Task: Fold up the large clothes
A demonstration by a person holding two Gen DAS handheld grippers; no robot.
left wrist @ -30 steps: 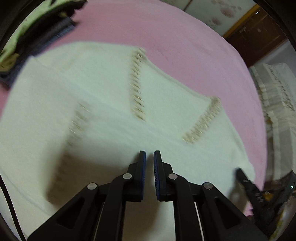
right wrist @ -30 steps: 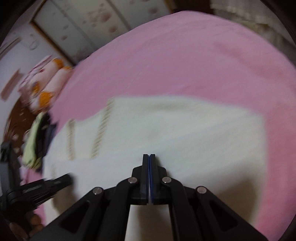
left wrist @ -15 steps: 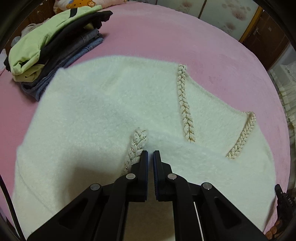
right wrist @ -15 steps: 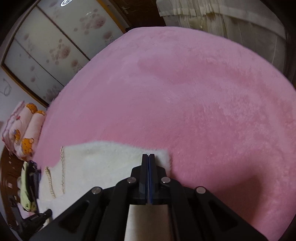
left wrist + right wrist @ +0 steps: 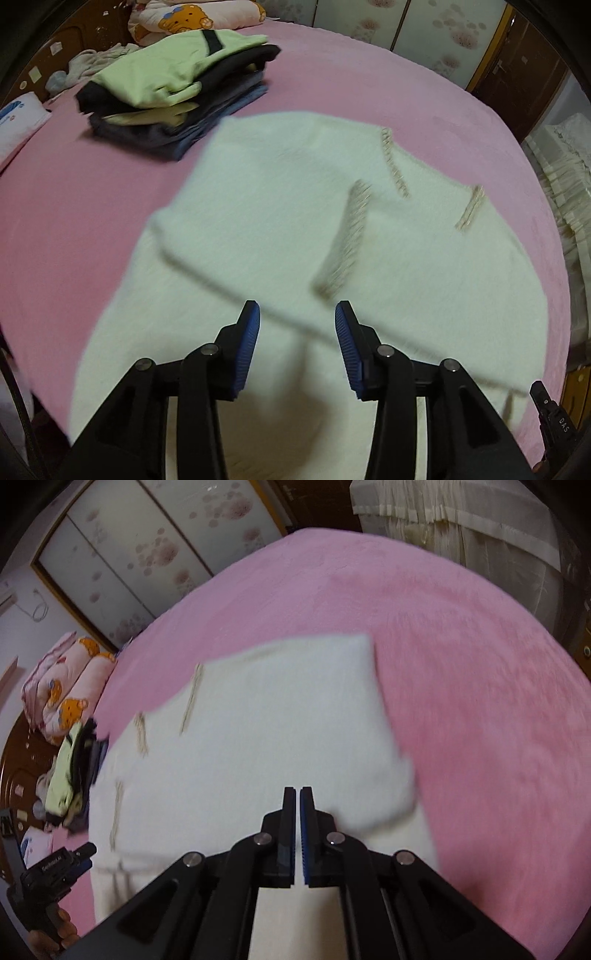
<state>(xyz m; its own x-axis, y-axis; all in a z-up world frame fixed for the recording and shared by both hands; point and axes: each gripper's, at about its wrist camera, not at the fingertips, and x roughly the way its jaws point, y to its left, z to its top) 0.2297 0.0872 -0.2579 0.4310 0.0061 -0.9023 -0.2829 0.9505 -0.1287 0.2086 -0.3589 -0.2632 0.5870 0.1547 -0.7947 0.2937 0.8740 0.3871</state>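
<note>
While a pink bed (image 5: 369, 74) filled both views, the white sweater (image 5: 277, 206) lay spread across its near half, one part folded over the rest, braided trim (image 5: 347, 240) showing on top. A clothes stack (image 5: 173, 96) sat at the far left, touching the sweater's far corner. The left gripper (image 5: 297, 314) hung over the sweater's near part, its jaws having just been opening, nothing between them. The right gripper (image 5: 297, 794) was pressed nearly together above the sweater, and whether cloth was pinched I cannot tell.

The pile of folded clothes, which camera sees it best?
The left wrist view: the pile of folded clothes sits whole and fairly sharp on the pink bed. The right wrist view shows it small at the left edge.
</note>
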